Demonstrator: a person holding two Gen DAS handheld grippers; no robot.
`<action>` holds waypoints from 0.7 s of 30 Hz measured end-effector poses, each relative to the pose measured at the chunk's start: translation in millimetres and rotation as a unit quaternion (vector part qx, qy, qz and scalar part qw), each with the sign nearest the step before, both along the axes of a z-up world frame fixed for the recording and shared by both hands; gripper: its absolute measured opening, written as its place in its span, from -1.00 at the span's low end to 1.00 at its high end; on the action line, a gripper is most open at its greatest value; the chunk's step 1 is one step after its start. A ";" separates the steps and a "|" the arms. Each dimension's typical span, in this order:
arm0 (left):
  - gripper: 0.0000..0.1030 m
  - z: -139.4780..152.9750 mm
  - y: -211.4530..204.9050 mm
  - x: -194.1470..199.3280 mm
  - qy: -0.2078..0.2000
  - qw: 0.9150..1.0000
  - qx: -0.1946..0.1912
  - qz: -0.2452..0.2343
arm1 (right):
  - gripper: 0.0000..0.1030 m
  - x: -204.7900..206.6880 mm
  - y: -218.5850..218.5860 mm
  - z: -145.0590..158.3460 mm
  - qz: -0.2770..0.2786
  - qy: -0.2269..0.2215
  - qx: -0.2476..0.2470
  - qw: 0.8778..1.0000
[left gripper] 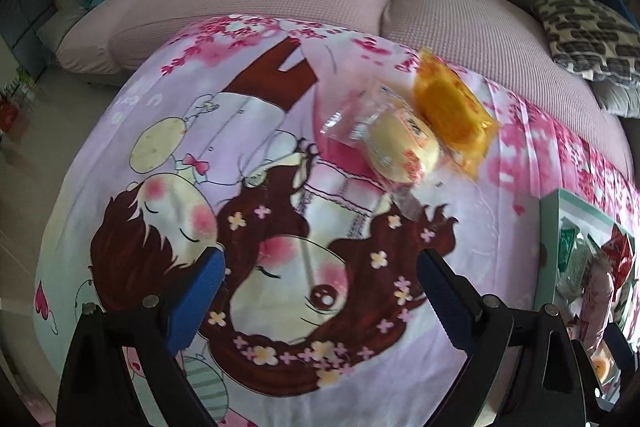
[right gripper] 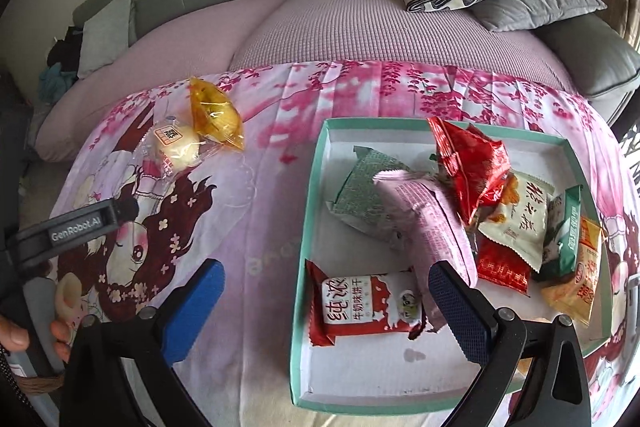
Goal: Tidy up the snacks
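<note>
Risk: slippery clear-wrapped pale bun (left gripper: 394, 143) and orange plastic packet (left gripper: 452, 111), overlapping near cartoon-print cloth (left gripper: 280, 291) far edge, outside teal cardboard tray (right gripper: 310, 227); left gripper (left gripper: 320, 291) and right gripper (right gripper: 326, 303), both spread empty, could snag both.

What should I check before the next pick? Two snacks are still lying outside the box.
1. Left gripper jaws open, empty: ok.
2. Right gripper jaws open, empty: ok.
3. Orange packet and pale bun packet outside the box, unobstructed on the cloth: ok.
4. The two lie apart for a single grasp: not ok, they touch.
5. Box has bare floor at the near edge: ok.
</note>
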State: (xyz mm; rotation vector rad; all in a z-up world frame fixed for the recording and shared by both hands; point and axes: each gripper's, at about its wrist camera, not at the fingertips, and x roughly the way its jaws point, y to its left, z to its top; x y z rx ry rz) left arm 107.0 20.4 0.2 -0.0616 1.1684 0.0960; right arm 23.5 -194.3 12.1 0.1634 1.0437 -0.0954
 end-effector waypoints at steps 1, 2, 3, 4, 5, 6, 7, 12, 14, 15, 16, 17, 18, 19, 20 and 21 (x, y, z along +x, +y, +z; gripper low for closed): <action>0.87 0.0 3.3 1.3 0.001 1.000 -0.002 0.002 | 1.00 1.9 2.6 0.1 0.002 0.000 -0.003 1.000; 0.87 0.2 6.9 2.8 0.001 1.000 -0.004 0.006 | 1.00 4.3 4.8 0.0 0.004 0.000 -0.007 1.000; 0.87 1.0 11.3 3.8 -0.001 1.000 -0.008 0.010 | 1.00 6.6 7.8 0.1 0.006 0.000 -0.011 1.000; 0.87 1.8 16.1 4.9 -0.003 1.000 -0.012 0.014 | 1.00 8.7 10.1 0.4 0.007 0.000 -0.014 1.000; 0.87 2.8 20.4 5.7 -0.005 1.000 -0.017 0.019 | 1.00 11.6 13.0 0.7 0.010 -0.001 -0.017 1.000; 0.88 3.6 24.8 6.8 -0.007 0.999 -0.021 0.024 | 1.00 13.5 16.0 1.4 0.012 -0.002 -0.020 1.000; 0.88 3.8 28.8 8.6 -0.008 0.999 -0.025 0.029 | 1.00 15.7 19.3 2.6 0.013 -0.005 -0.022 1.000; 0.88 5.2 41.9 14.1 -0.011 0.998 -0.044 0.041 | 1.00 29.2 33.9 6.6 0.023 -0.010 -0.025 0.999; 0.88 5.5 43.6 18.6 -0.011 0.998 -0.049 0.043 | 1.00 36.9 39.7 9.9 0.028 -0.015 -0.019 0.999; 0.88 5.7 43.9 21.7 -0.010 0.998 -0.052 0.044 | 1.00 41.4 41.9 11.8 0.030 -0.018 -0.014 0.999; 0.88 5.8 44.4 25.3 -0.009 0.997 -0.055 0.046 | 1.00 46.9 44.1 14.0 0.033 -0.021 -0.009 0.999; 0.88 5.5 45.0 28.7 -0.009 0.997 -0.058 0.049 | 1.00 52.7 45.8 15.9 0.036 -0.023 -0.004 0.999; 0.88 4.7 44.6 33.3 -0.009 0.997 -0.063 0.048 | 1.00 59.8 47.4 17.8 0.041 -0.026 0.003 0.999; 0.87 3.1 43.7 38.3 -0.006 0.997 -0.067 0.045 | 1.00 67.2 48.2 18.8 0.045 -0.026 0.011 0.999; 0.88 1.5 43.1 43.1 -0.002 0.997 -0.071 0.040 | 1.00 75.2 48.8 19.4 0.049 -0.025 0.019 0.998; 0.88 -0.2 43.3 49.7 0.002 0.996 -0.077 0.039 | 1.00 83.6 49.3 19.6 0.052 -0.024 0.025 0.998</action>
